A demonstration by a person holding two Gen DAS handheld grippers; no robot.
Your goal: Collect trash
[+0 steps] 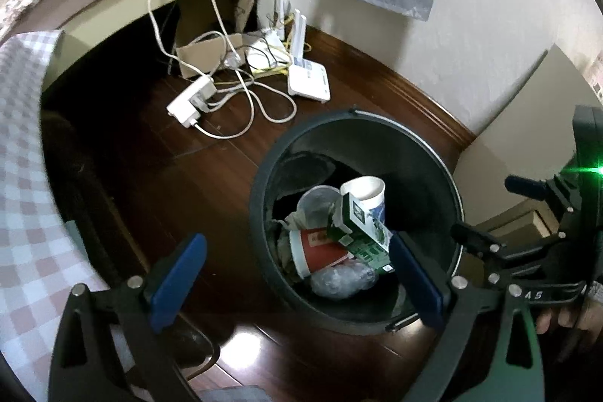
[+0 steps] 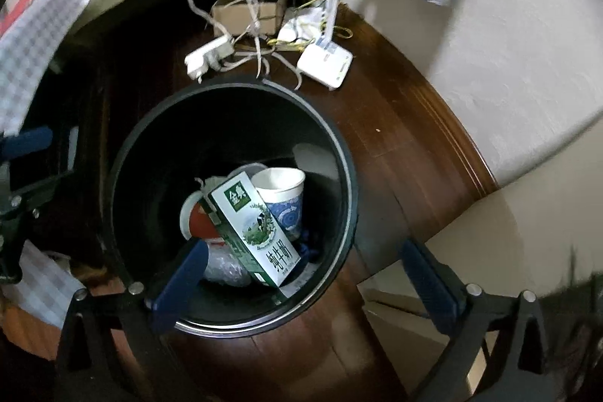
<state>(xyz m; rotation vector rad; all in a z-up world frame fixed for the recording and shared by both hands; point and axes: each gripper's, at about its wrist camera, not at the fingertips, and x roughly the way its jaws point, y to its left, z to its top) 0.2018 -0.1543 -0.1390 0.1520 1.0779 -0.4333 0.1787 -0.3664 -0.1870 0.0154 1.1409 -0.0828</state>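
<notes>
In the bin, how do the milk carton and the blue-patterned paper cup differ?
The milk carton is a green-and-white box lying tilted across the pile; the paper cup is round, white with blue print, and stands nearly upright, mouth open. The carton lies over other trash; the cup is behind it. Both are inside the black bin.

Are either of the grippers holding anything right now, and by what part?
Nothing is held. The left gripper and right gripper both stand open and empty above the trash bin; the milk carton lies inside it.
</notes>
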